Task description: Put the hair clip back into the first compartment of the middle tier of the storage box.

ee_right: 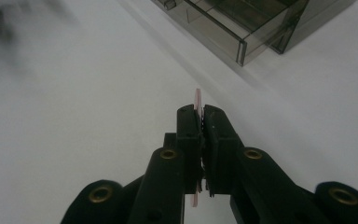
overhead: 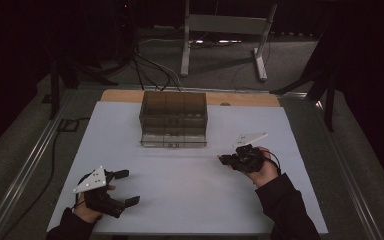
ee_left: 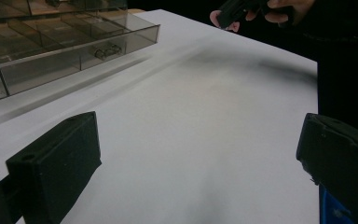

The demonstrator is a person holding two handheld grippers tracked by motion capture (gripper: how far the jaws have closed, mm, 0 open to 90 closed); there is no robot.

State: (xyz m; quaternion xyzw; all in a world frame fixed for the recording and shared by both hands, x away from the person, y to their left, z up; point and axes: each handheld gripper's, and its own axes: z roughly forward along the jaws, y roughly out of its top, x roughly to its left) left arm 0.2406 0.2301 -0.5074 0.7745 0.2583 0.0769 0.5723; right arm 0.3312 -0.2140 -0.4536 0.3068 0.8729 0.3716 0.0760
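A smoky see-through drawer box (overhead: 174, 111) stands at the back middle of the white table (overhead: 190, 200), its lowest drawer (overhead: 174, 139) pulled out toward me. That drawer (ee_left: 74, 51) has several compartments, and a small dark part lies in one. My right gripper (ee_right: 201, 114) is shut on a thin pink flat piece (ee_right: 197, 97) that sticks up between the pads. It hovers right of the drawer's front (ee_right: 242, 28); in the high view the right gripper (overhead: 223, 160) points left. My left gripper (overhead: 128, 187) rests at the near left, jaws wide apart with nothing between them (ee_left: 196, 140).
The table's wooden back edge (overhead: 240, 98) shows behind the box. A metal stand (overhead: 225, 30) and cables (overhead: 150, 70) lie on the floor beyond. The person's right hand and dark sleeve (ee_left: 303, 9) sit at the top right of the left gripper view.
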